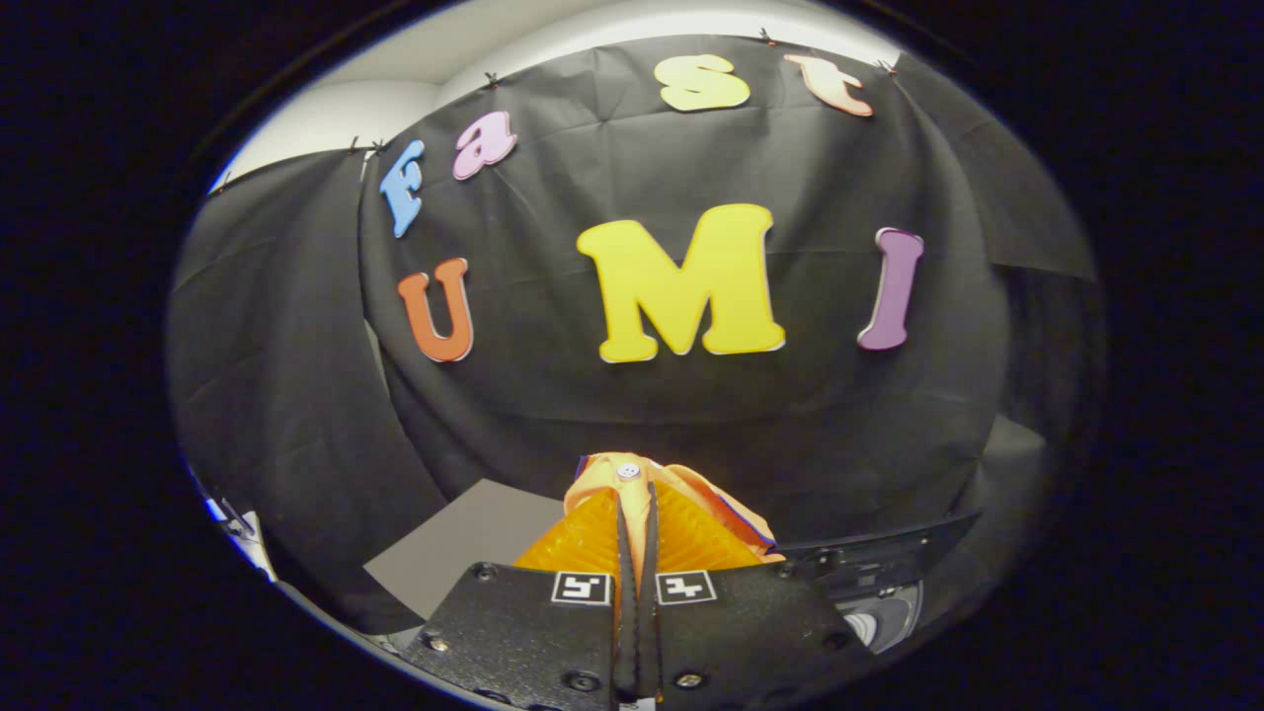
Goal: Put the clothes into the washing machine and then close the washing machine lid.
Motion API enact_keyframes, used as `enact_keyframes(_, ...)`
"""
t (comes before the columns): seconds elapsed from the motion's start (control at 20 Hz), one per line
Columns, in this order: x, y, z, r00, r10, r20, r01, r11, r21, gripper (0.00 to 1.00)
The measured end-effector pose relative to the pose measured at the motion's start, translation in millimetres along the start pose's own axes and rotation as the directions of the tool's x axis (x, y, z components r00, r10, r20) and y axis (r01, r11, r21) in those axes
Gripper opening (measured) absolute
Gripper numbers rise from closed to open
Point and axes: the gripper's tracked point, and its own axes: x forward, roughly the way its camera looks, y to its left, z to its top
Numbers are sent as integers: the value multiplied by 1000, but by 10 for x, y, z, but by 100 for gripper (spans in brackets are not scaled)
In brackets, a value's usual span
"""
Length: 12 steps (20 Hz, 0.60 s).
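- The gripper (637,513) is closed tight on a piece of clothing (632,484), its two fingers (583,538) pressed nearly together with only a thin fold of fabric showing in the slit between them.
- At about 9 o'clock from the fingers, lower and farther back, a flat grey worktop (464,553) lies in front of the black cloth wall (296,395).
- The clothing is a light orange, soft garment, bunched and creased; it rises from between the fingers to 12 o'clock and ends in a rounded fold.
- A small white round button sits near the top of that fold, and a thin dark line of trim runs along one hem.
- A loose flap of the clothing spills toward 2 o'clock, draping down beside the right finger.
- At 3 to 4 o'clock from the fingers is a dark washing machine (869,573), with a raised dark lid edge and a pale round part below it; the clothing hangs just left of it, held up clear of it.
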Motion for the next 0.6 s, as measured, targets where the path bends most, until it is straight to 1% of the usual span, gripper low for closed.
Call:
enact_keyframes(0.15,-136,-516,-50,997,-82,1,82,996,24,4)
enact_keyframes(0.3,-276,-925,-112,989,-147,-5,147,988,45,4)
enact_keyframes(0.4,-363,-1119,-164,984,-180,-8,180,982,61,4)
enact_keyframes(0.6,-471,-1355,-351,975,-219,-35,221,973,63,4)
